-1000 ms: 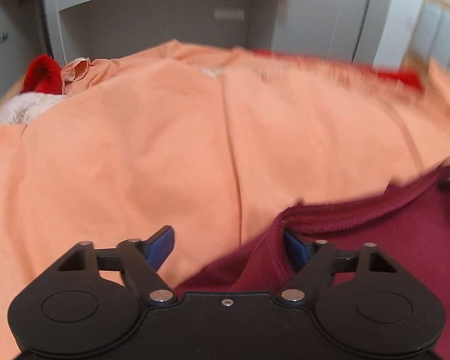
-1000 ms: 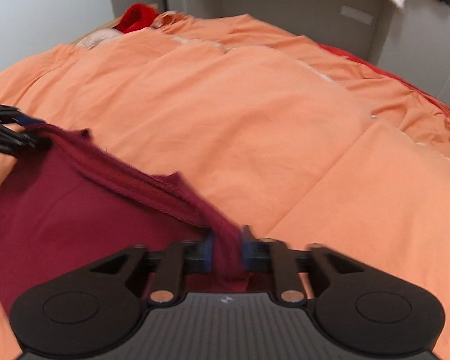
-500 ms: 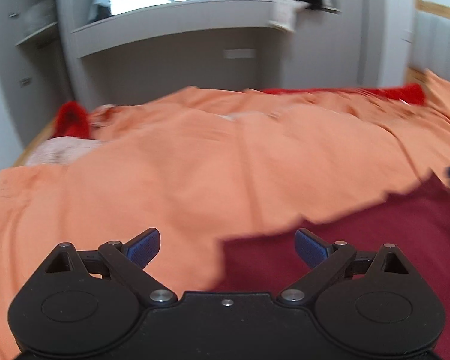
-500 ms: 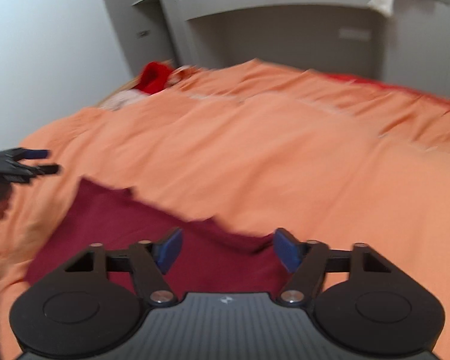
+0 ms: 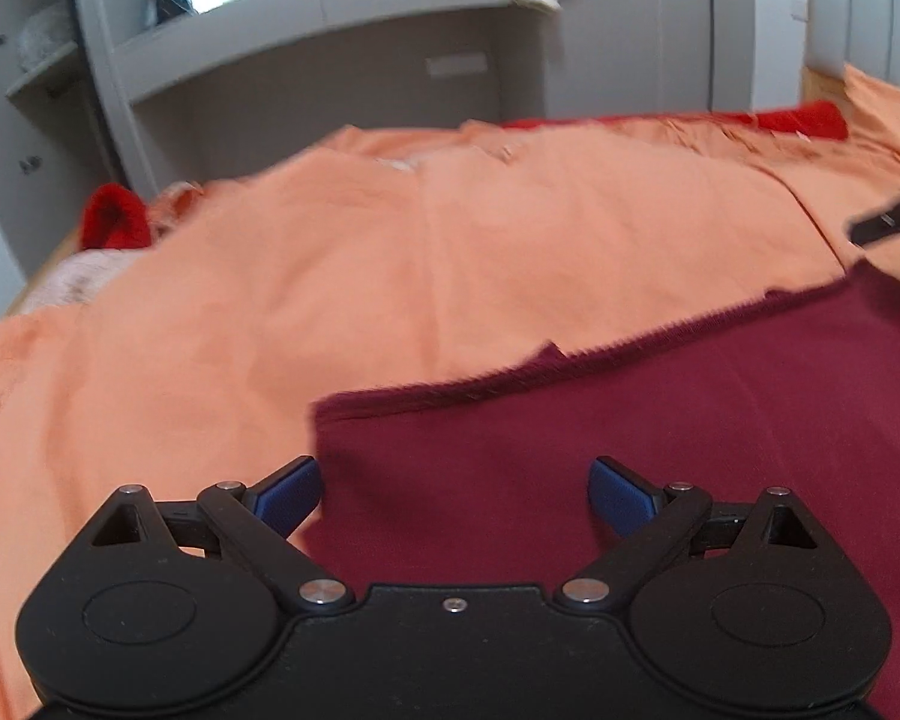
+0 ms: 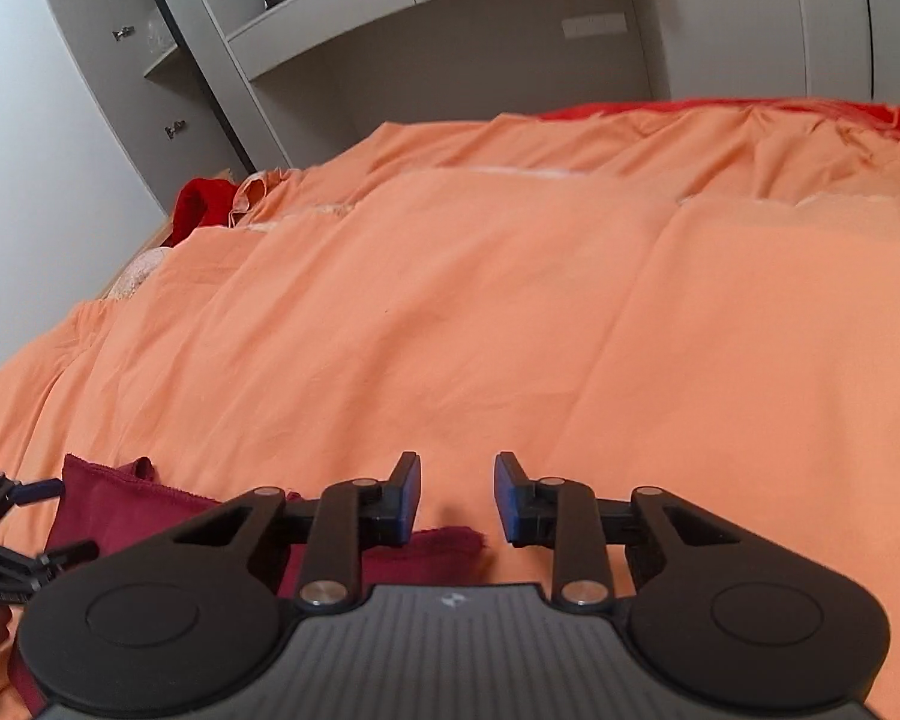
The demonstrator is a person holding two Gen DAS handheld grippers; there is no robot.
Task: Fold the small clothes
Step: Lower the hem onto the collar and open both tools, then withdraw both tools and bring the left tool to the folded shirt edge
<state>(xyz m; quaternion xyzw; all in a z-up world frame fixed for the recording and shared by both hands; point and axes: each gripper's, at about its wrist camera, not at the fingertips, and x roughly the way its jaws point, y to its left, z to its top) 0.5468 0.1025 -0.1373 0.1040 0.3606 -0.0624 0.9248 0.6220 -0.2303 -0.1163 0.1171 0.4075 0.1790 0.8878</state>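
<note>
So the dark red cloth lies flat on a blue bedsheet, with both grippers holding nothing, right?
Not quite: the bedsheet is orange, not blue, as both wrist views show. The rest holds: the dark red cloth lies flat on it, the left gripper stands wide open over it, and the right gripper is closing with nothing between its pads.

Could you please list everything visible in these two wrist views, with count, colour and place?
garment: one, maroon, flat on the bed, near edge.
bedcover: one, orange, across the bed.
red cloth: one, red, far left corner of the bed.
red blanket: one, red, along the bed's far edge.
wall unit: one, grey, behind the bed.
left gripper: one, black with blue pads, open over the garment.
right gripper: one, black with blue pads, jaws closing, nothing between.
</note>
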